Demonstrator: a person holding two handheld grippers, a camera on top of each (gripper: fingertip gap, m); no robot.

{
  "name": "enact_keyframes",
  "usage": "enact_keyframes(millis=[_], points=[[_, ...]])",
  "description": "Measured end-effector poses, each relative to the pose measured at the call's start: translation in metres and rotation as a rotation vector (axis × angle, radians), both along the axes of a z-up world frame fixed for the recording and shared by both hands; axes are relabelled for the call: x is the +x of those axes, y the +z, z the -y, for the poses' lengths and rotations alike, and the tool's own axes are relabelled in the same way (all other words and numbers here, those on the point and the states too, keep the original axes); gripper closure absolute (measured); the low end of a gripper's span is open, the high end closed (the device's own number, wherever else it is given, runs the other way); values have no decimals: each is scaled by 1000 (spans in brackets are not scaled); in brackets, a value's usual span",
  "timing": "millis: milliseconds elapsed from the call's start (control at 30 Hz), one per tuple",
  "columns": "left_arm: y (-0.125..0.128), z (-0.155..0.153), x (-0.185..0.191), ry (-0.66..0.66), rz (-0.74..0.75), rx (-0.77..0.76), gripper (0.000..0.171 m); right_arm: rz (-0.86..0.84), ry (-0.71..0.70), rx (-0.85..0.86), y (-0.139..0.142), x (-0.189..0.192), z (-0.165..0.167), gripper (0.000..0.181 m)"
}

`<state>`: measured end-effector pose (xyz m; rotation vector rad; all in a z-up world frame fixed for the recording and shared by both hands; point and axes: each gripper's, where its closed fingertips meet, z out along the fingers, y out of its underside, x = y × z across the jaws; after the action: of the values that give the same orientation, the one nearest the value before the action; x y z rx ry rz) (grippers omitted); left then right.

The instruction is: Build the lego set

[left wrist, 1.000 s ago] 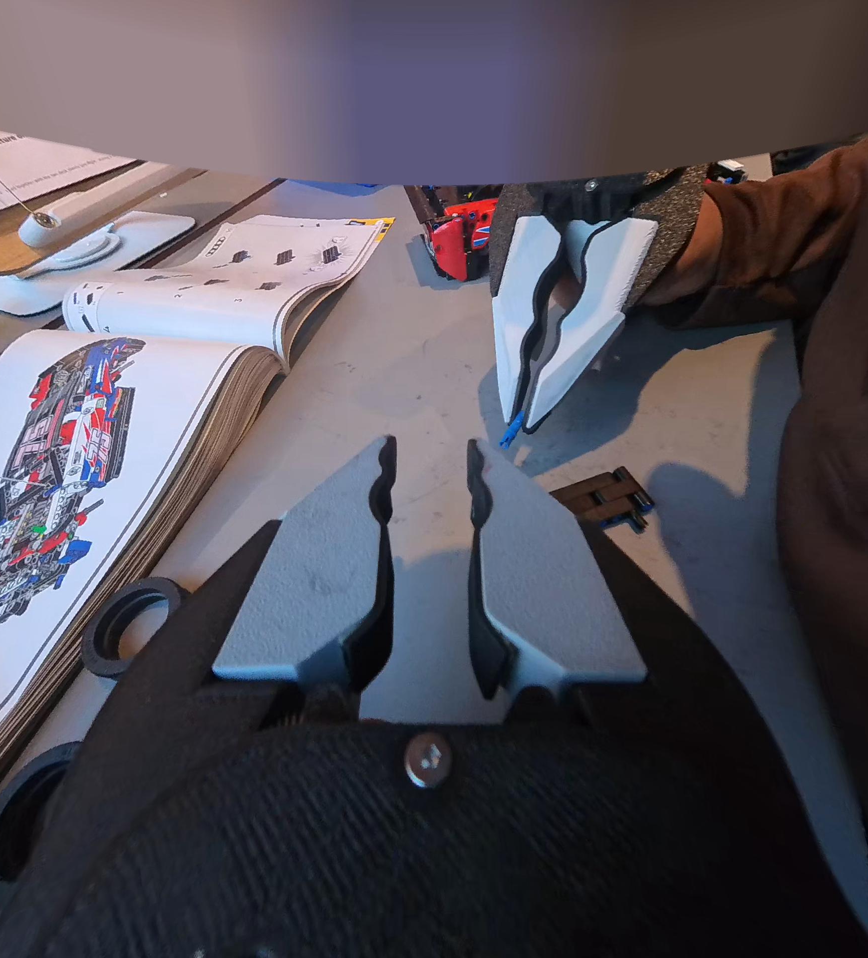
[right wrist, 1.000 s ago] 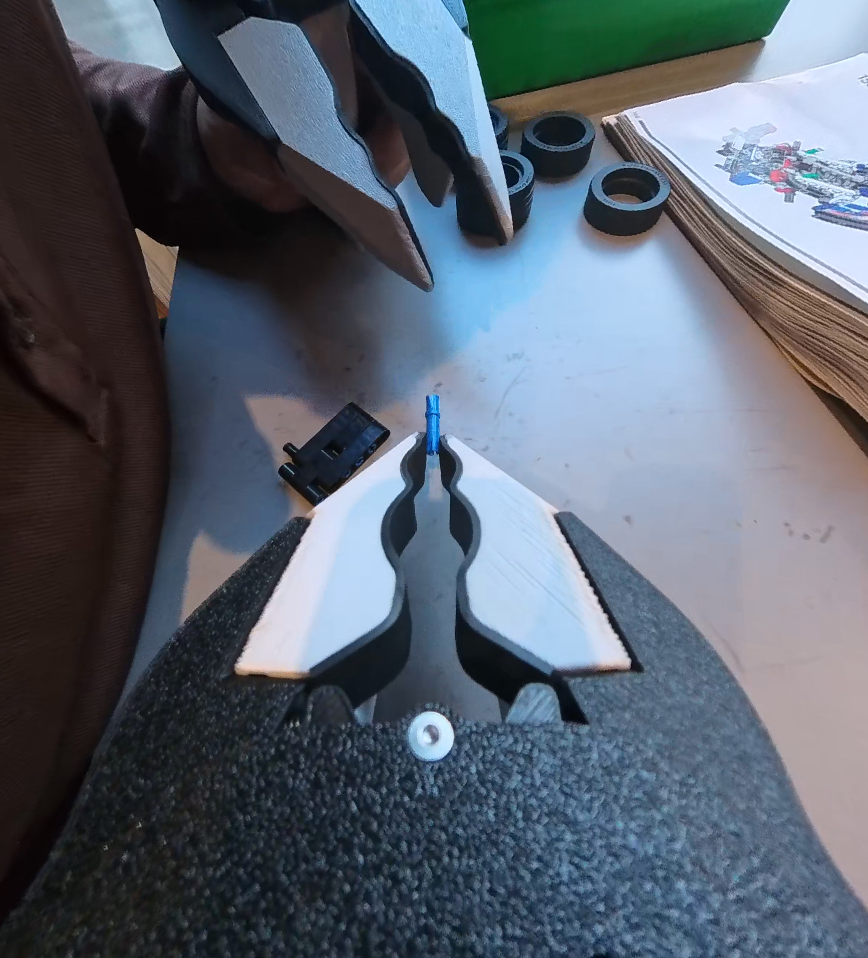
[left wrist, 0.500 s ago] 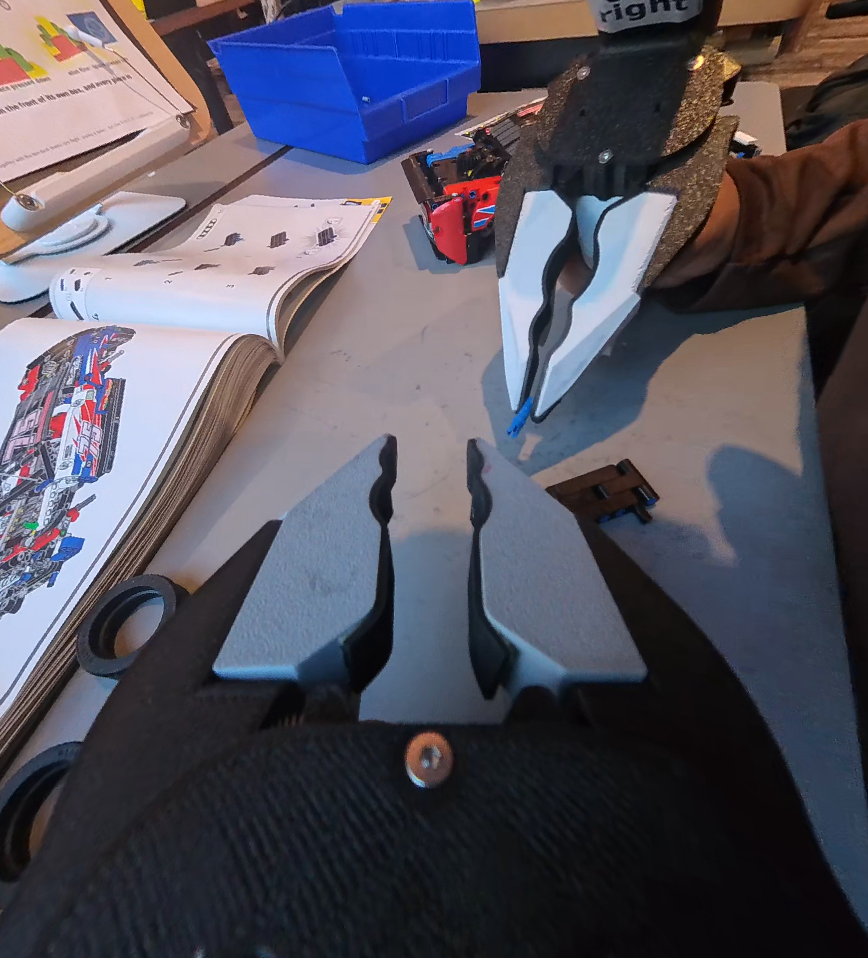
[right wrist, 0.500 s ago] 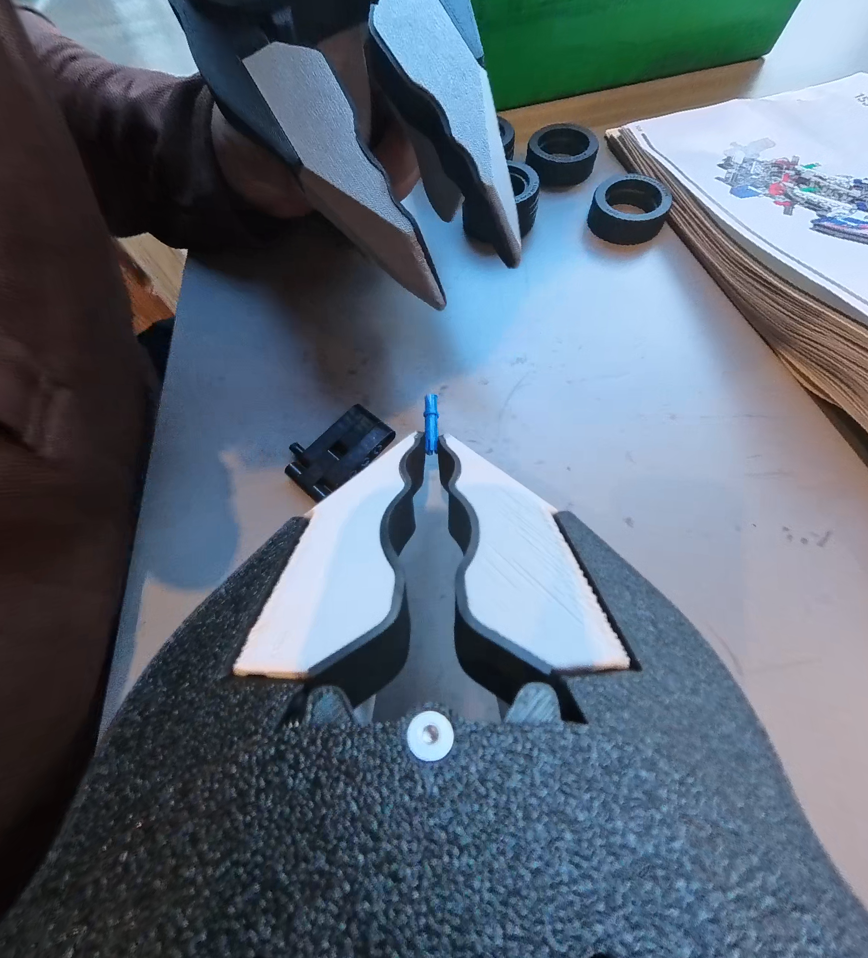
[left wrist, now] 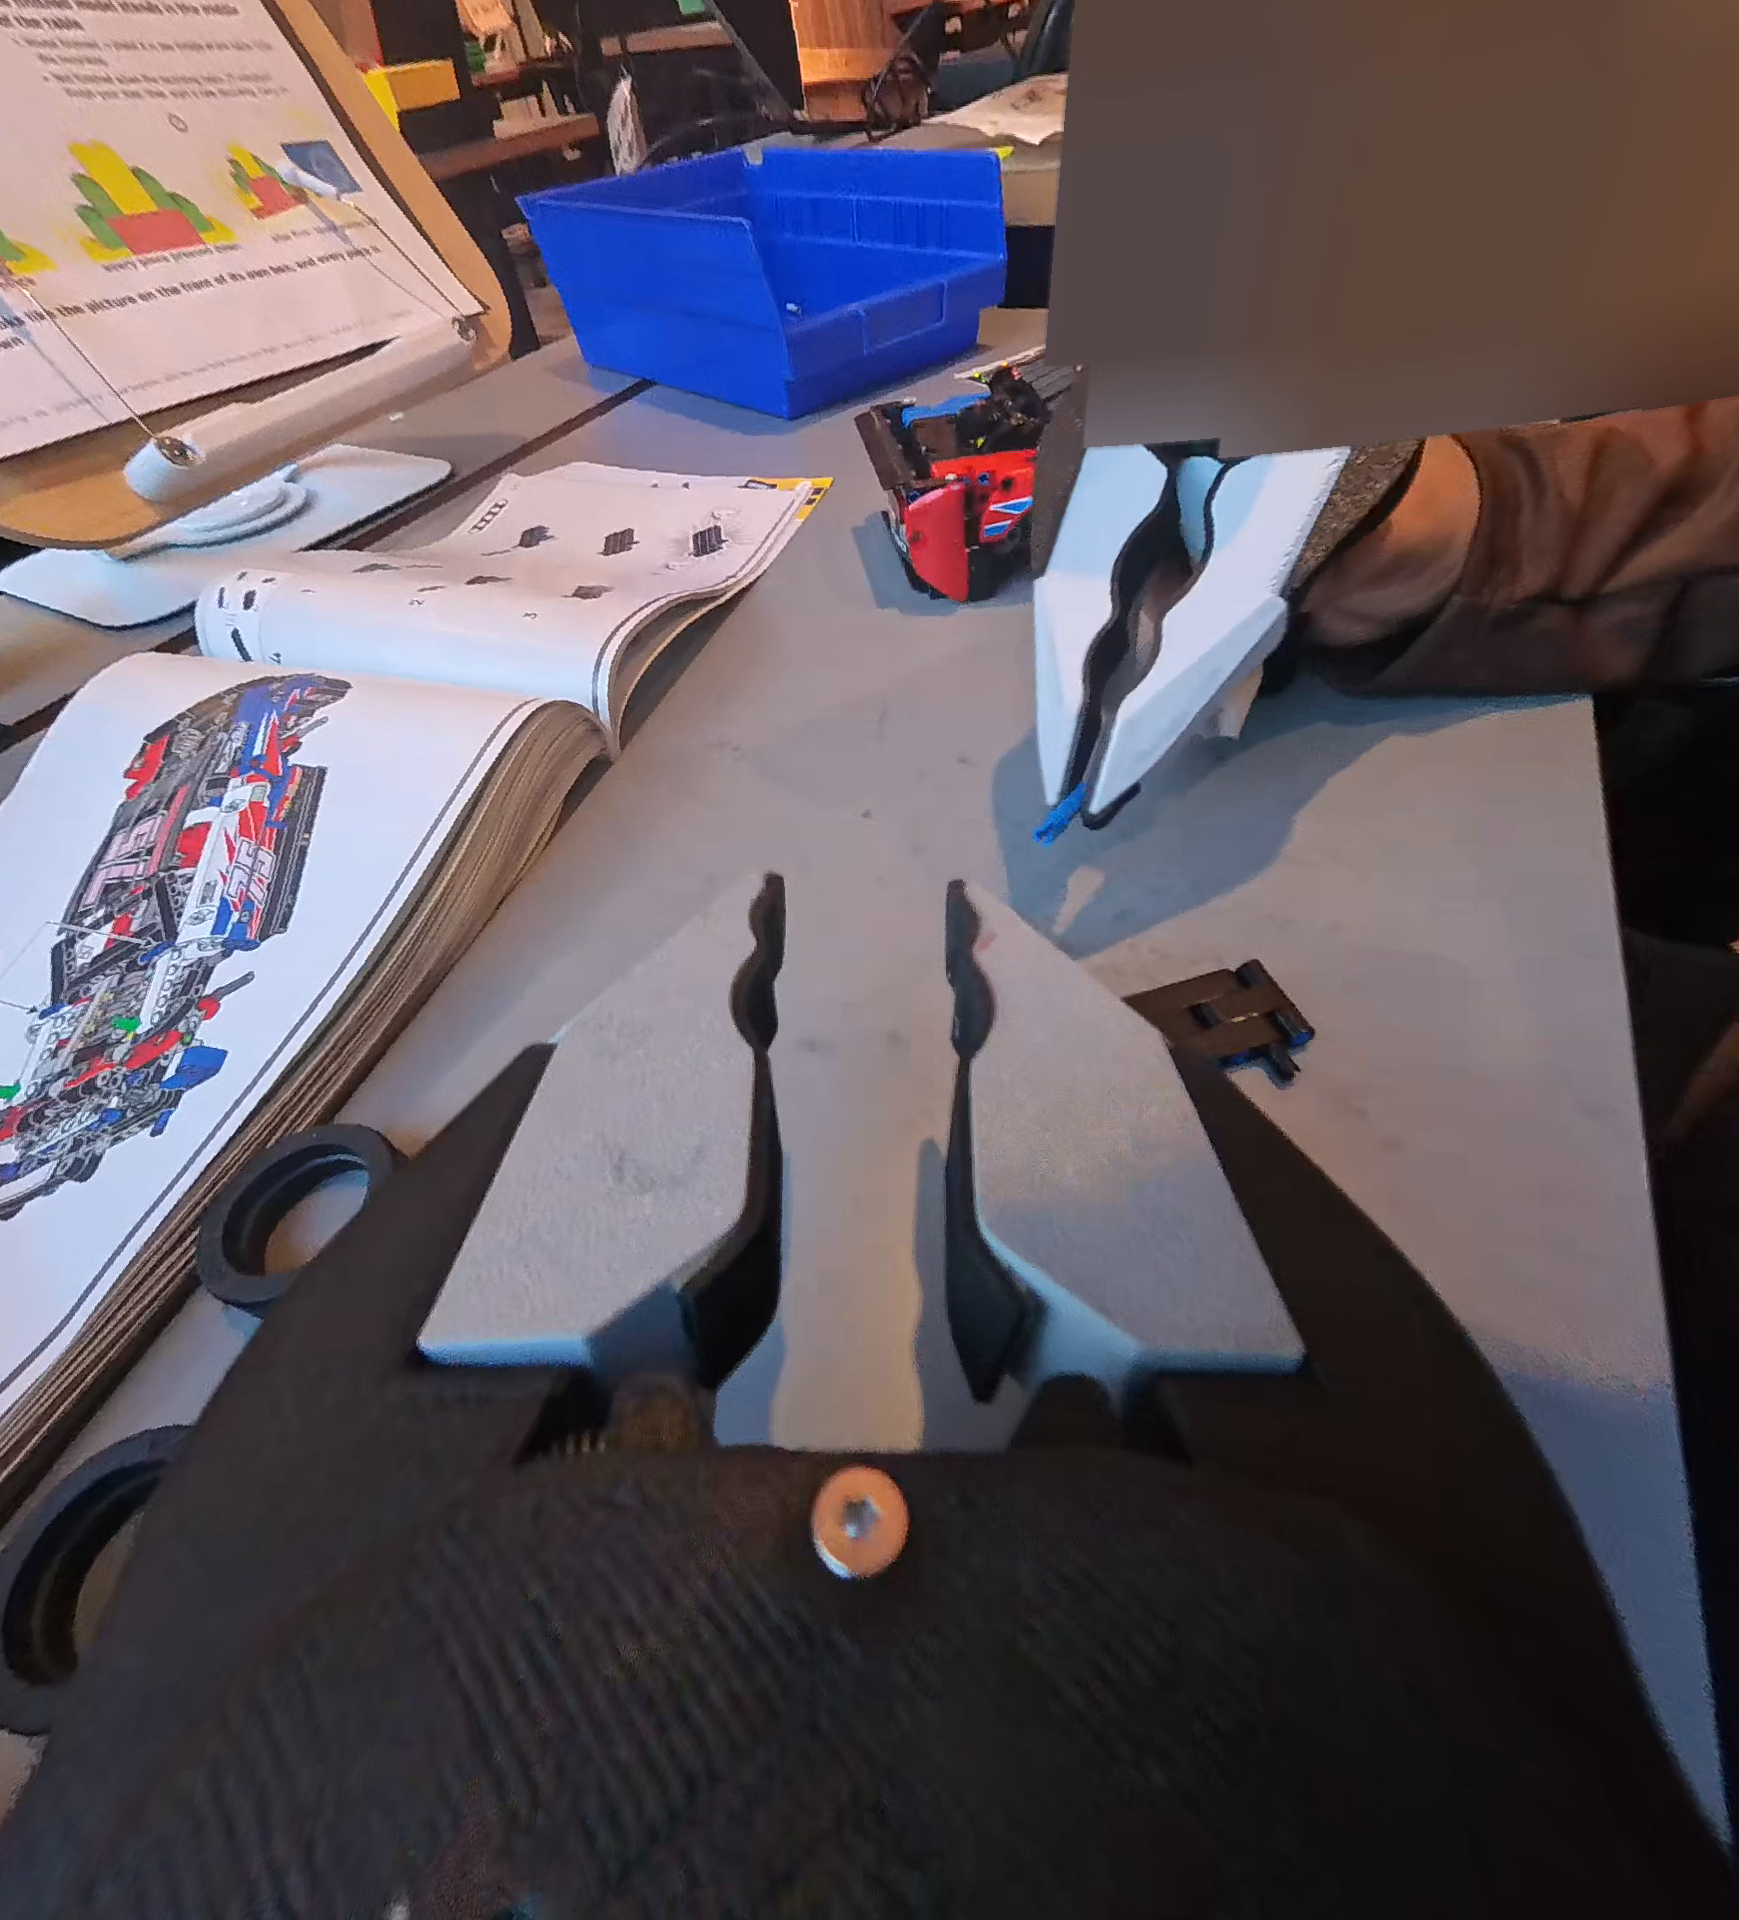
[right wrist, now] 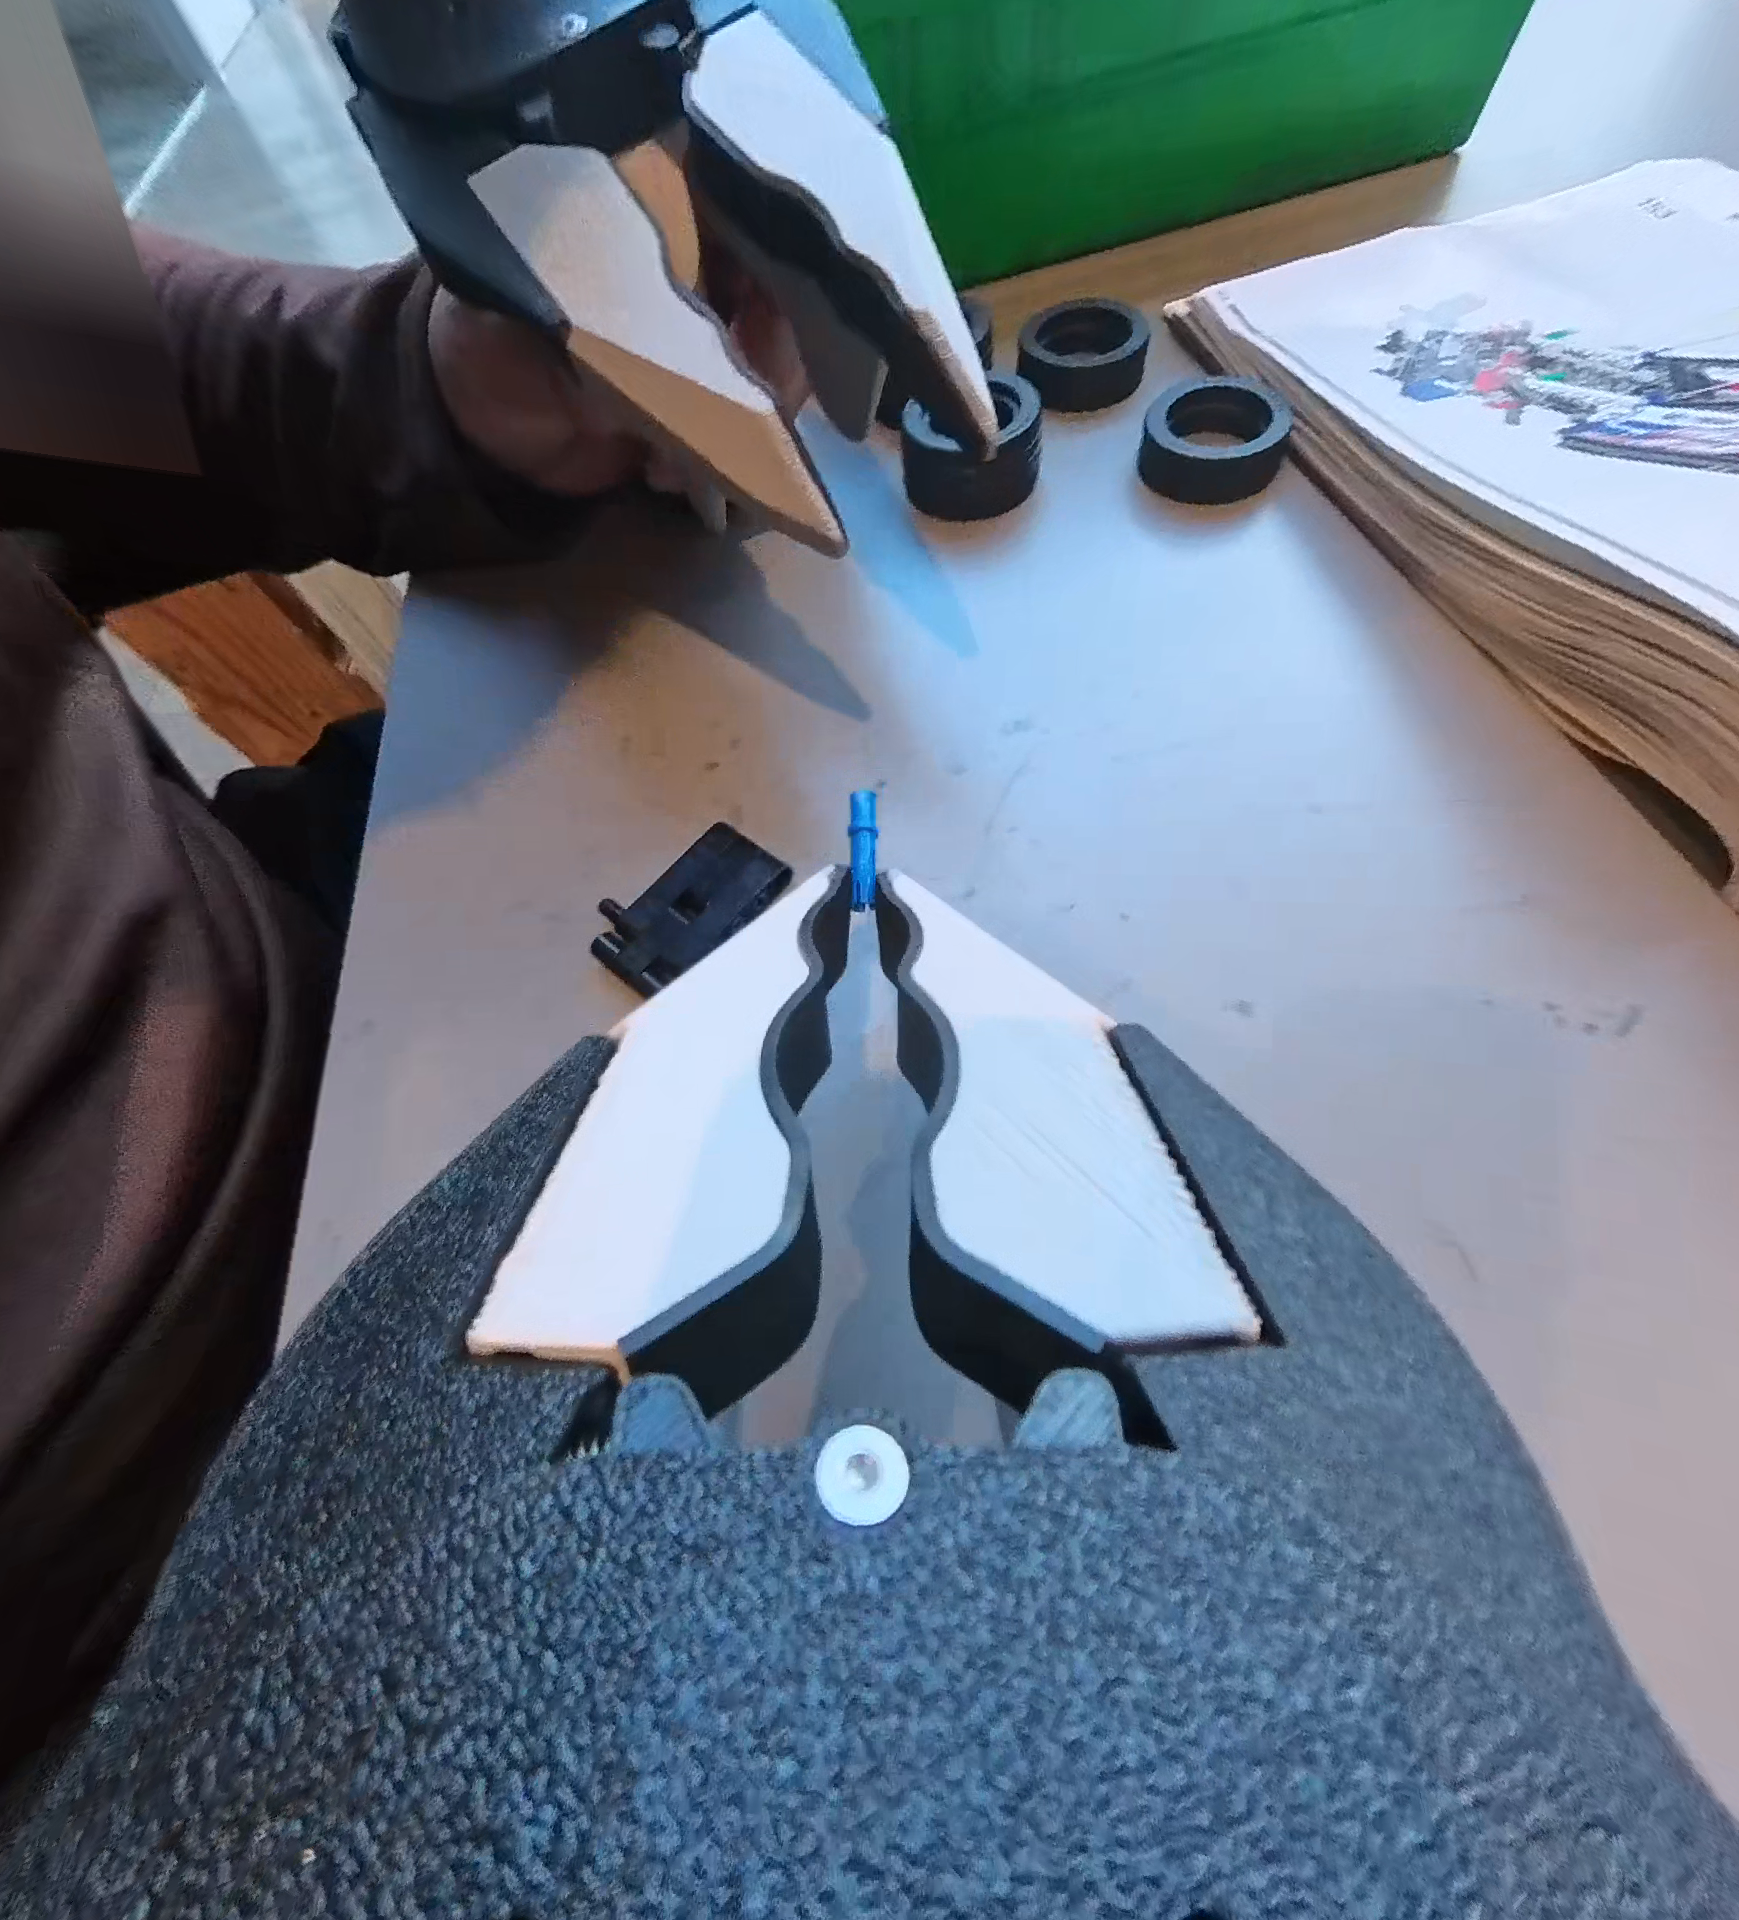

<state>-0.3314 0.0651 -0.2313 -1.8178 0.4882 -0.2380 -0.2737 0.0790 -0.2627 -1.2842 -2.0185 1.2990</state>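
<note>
**Blue pin held, black part waiting**

Grey worktop (left wrist: 1416, 883), cluttered at its far edge by a blue bin (left wrist: 771, 270) and a part-built red model (left wrist: 958, 509).

Left wrist view: left gripper (left wrist: 860, 904) hangs released and empty, jaws apart above the table. An open instruction book (left wrist: 252, 914) lies left; a black lego piece (left wrist: 1223, 1013) lies just right of the fingers. Farther off, the right gripper pinches a blue pin (left wrist: 1060, 819).

Right wrist view: right gripper (right wrist: 860, 883) is clenched on the blue pin, which projects past the tips. The black piece lies near left; black tyres (right wrist: 1213, 436) sit far.

Judgement: pin-fitting step in hand. Next move likely calls for the left gripper to steady the black piece while the pin is aligned with a hole.
</note>
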Motion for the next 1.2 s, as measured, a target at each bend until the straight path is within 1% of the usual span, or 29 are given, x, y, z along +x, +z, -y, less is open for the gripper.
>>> enact_keyframes(millis=[67,133,200,233,267,300,367,400,433,533,600,633,667,733,900,1000,1033,1067,1133,1200], points=[[-5,1,2,1,-18,-27,143,19,39,7,-3,5,5,177],[-14,5,11,-28,-28,-95,136,28,69,12,-5,9,8,177],[-24,17,38,-121,30,-208,125,48,98,16,-7,13,10,177],[-27,21,49,-127,82,-264,121,61,105,23,-10,14,10,177],[-33,22,56,-102,115,-319,116,73,108,31,-12,15,10,177],[-41,23,61,-69,113,-378,106,85,110,38,-14,16,10,177],[-59,26,63,-17,52,-476,86,100,114,55,-17,18,10,177],[-65,25,63,2,19,-495,85,109,116,62,-19,18,10,177],[-65,23,63,17,-5,-484,88,123,116,68,-21,19,10,177],[-69,23,64,46,-81,-476,90,149,111,88,-26,18,9,177],[-71,24,66,37,-129,-465,95,152,119,93,-27,19,10,177],[-70,26,70,3,-127,-459,111,152,127,94,-27,20,11,177],[-69,28,72,-24,-130,-454,123,152,135,95,-27,20,12,177],[-69,30,72,-60,-124,-458,123,153,158,100,-28,22,15,177],[-65,34,71,-130,-27,-493,123,169,185,134,-33,24,19,177],[-64,40,72,-195,-7,-507,122,167,201,143,-33,24,25,177],[-64,41,72,-209,-8,-508,121,170,210,145,-34,24,27,177],[-63,43,73,-221,-2,-510,116,176,220,150,-35,25,29,177],[-62,42,76,-199,32,-528,109,187,210,169,-38,24,29,177],[-63,40,75,-158,17,-531,113,198,216,152,-37,25,32,177]])
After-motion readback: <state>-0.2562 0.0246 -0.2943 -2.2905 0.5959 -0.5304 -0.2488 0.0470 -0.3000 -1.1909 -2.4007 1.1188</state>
